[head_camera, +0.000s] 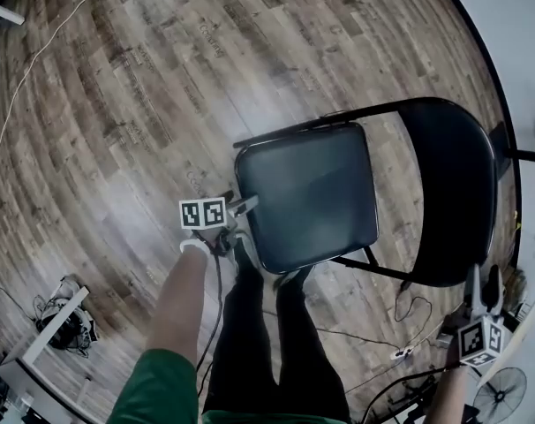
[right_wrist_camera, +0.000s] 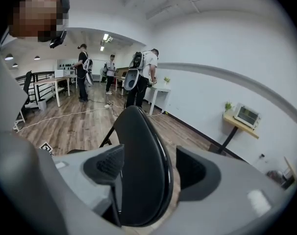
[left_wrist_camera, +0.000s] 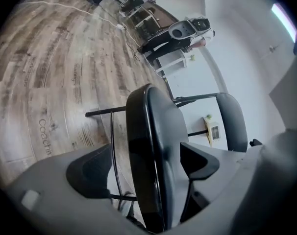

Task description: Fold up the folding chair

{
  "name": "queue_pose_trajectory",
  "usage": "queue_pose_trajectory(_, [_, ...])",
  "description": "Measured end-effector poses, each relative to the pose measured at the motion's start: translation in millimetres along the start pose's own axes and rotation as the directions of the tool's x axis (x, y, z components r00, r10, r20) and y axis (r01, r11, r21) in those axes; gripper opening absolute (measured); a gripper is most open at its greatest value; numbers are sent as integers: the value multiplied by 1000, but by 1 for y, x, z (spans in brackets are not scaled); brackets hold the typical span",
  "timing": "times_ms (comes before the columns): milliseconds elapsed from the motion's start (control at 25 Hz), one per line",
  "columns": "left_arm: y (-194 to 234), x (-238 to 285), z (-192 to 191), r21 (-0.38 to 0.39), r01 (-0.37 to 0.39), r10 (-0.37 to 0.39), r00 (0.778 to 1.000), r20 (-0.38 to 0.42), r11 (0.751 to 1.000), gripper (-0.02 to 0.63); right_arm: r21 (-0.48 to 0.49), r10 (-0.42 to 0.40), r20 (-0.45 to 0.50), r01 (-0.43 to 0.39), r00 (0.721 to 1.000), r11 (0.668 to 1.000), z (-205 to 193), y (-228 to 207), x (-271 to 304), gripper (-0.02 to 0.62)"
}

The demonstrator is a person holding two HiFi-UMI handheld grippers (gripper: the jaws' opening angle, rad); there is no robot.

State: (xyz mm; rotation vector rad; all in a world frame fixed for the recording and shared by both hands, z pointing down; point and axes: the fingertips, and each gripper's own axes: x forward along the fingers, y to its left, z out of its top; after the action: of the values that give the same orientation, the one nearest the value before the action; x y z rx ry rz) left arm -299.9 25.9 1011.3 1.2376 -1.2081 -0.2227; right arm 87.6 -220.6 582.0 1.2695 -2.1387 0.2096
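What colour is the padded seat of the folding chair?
Black with a slight sheen. The seat shows best in the head view.

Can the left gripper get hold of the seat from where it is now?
Probably yes: the edge of the seat sits between the open fingers of the left gripper, and nothing blocks them.

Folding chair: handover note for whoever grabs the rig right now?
Left gripper: open, the near edge of the seat between its jaws, not clamped.
Right gripper: open, astride the edge of the backrest, not clamped.
Chair: stands unfolded on the wood floor, seat down.
Done: both grippers in place.
Left: close both, then probably swing the seat up toward the backrest and collapse the frame.
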Motion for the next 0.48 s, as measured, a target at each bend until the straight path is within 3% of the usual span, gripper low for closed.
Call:
queue_pose_trajectory(240, [-11,13,-8,-88,207,-214,974,-78,974,426,52,91,-2,-91,996,995,-10,-1,22,353])
queue_pose_trajectory(360, [-8,20,-7,-105,213,-221,973,-71,971,426,75,147,-28,-145,989,987,-25,-1,37,354])
queue_pose_trajectory(480, [-11,26,-12,-113,211,-221,972,-82,971,426,45,150,-74,-147,986,988,-33,-8,40,354])
